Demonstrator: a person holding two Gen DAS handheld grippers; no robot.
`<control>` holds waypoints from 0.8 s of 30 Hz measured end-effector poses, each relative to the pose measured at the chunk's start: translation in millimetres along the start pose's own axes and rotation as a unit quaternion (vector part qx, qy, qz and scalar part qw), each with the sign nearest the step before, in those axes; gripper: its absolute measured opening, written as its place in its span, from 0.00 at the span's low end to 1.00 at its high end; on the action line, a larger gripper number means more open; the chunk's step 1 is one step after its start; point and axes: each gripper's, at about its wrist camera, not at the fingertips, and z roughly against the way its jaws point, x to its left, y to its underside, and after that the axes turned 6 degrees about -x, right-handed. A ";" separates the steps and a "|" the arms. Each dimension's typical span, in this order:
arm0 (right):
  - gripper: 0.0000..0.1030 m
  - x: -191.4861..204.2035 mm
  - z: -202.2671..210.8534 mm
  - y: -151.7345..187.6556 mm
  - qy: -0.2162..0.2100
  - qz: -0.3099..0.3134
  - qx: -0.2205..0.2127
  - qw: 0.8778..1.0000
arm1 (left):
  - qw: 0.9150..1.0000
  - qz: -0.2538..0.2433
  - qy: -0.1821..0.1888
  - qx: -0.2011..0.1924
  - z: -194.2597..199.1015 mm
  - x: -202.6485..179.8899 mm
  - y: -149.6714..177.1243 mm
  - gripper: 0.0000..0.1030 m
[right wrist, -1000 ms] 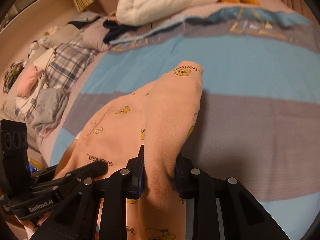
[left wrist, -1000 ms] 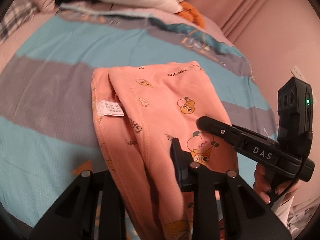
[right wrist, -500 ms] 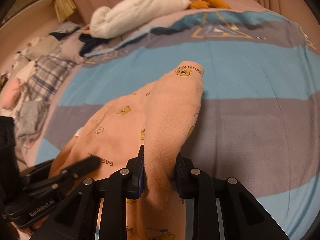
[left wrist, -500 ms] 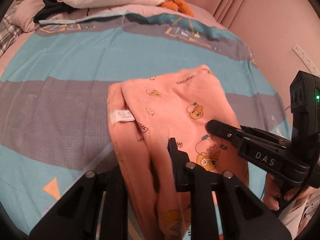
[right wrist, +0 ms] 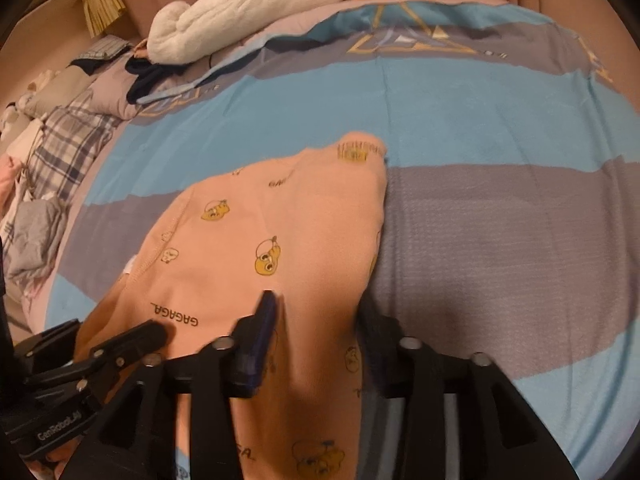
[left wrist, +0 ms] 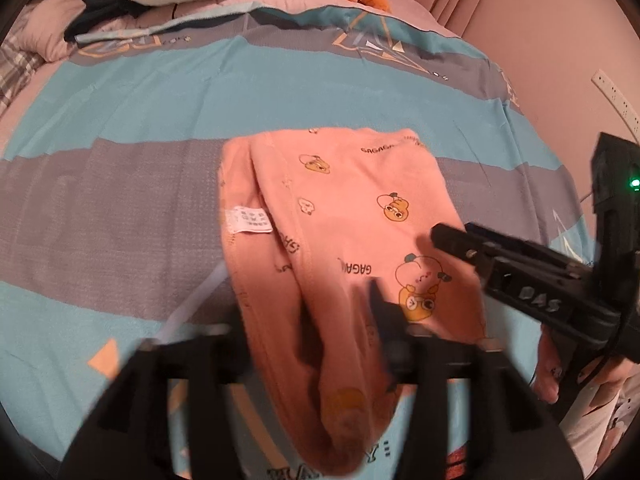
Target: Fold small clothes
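While our left gripper [left wrist: 308, 332] sits blurred at the near edge of the pink garment [left wrist: 344, 216], its jaws look spread with the cloth bunched loosely between them, though the blur leaves us unsure of contact. We see the garment lying folded on the striped blue-and-grey bedspread [left wrist: 120, 92], its white label [left wrist: 248, 220] facing up on the left side. Moving right, our right gripper [right wrist: 316, 332] has its jaws wide apart, straddling the garment's near fold [right wrist: 316, 360]. White bedding [right wrist: 240, 12] is heaped at the far end.
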 end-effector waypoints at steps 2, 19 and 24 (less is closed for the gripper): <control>0.75 -2.4 14.0 -2.3 -0.003 0.000 -0.021 1.000 | 1.000 -0.003 -0.004 -0.020 13.5 -1.3 -1.3 0.73; 0.91 5.9 97.1 0.9 0.013 0.026 -0.133 0.991 | 0.993 0.008 -0.031 -0.111 91.5 6.2 -3.5 1.00; 0.91 7.3 99.2 7.0 0.016 0.024 -0.131 0.991 | 0.993 0.013 -0.033 -0.114 95.4 8.6 1.0 1.00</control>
